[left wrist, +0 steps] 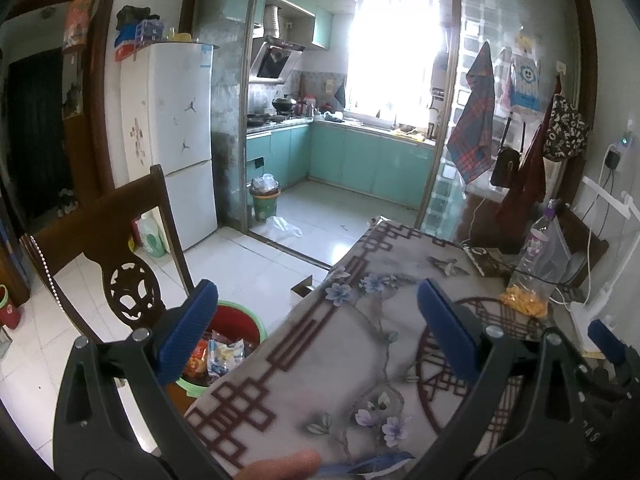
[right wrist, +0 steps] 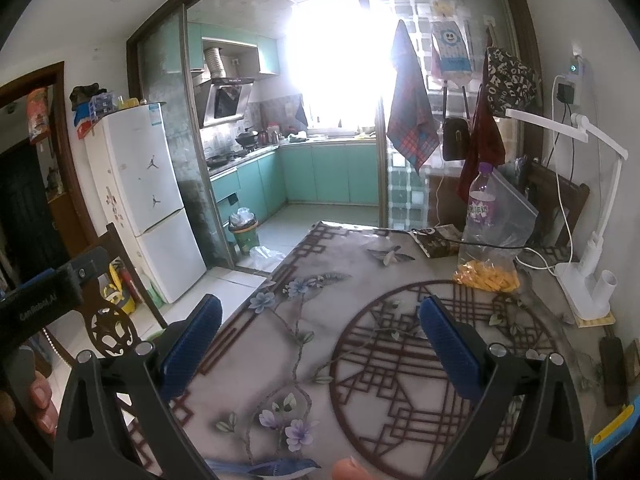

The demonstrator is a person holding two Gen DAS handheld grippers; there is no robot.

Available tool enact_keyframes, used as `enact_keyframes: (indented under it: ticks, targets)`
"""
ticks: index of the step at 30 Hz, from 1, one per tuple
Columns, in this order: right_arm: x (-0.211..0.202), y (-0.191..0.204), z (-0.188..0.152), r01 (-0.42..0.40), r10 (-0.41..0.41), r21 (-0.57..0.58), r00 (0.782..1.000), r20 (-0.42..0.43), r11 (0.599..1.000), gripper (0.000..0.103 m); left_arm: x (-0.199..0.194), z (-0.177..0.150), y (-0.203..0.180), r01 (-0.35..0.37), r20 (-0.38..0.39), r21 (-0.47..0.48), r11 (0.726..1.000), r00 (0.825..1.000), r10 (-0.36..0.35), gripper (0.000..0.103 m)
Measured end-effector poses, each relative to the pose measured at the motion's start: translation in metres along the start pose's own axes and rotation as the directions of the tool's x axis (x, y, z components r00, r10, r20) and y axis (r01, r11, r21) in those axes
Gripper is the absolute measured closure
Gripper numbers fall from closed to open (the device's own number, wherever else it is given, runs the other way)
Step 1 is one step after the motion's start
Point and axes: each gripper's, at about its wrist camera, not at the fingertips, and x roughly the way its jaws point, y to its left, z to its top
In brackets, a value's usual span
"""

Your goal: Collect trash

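I hold both grippers above the table (right wrist: 280,320), spread wide and gripping nothing. My left gripper (left wrist: 316,332) hangs over the table's left edge, so one finger stands over the floor and the other over the cloth. Just below that edge sits the bin (left wrist: 240,322), red inside with a green rim, already holding wrappers (left wrist: 224,354). I judge it is parked there so that trash from the table needs only a short drop over the side.

My right gripper (right wrist: 320,344) points across the middle of the cloth. The likeliest trash left lies at the far right: a clear bag (right wrist: 486,274) of yellow pieces, a plastic bottle (right wrist: 480,204) standing in or against it (I cannot tell which), and a dark packet (right wrist: 438,242) beside them. A black cord (right wrist: 492,245) runs across the bag, and a white lamp (right wrist: 588,276) stands near the right edge.

The cloth between my fingers and the bag is bare, so the reach looks open. The cord could snag on a lift. To the left, a chair (left wrist: 120,240) stands close behind the bin, narrowing room there.
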Motion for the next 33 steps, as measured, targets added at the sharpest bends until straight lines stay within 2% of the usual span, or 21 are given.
enact_keyframes:
  ticks: [33]
  targets:
    - [0.016,-0.014,-0.011,0.015,-0.014,0.017,0.999,-0.039,1.0,0.007,0.016,-0.012,-0.004,0.002,-0.041,0.028,1.0,0.999,-0.001,0.005]
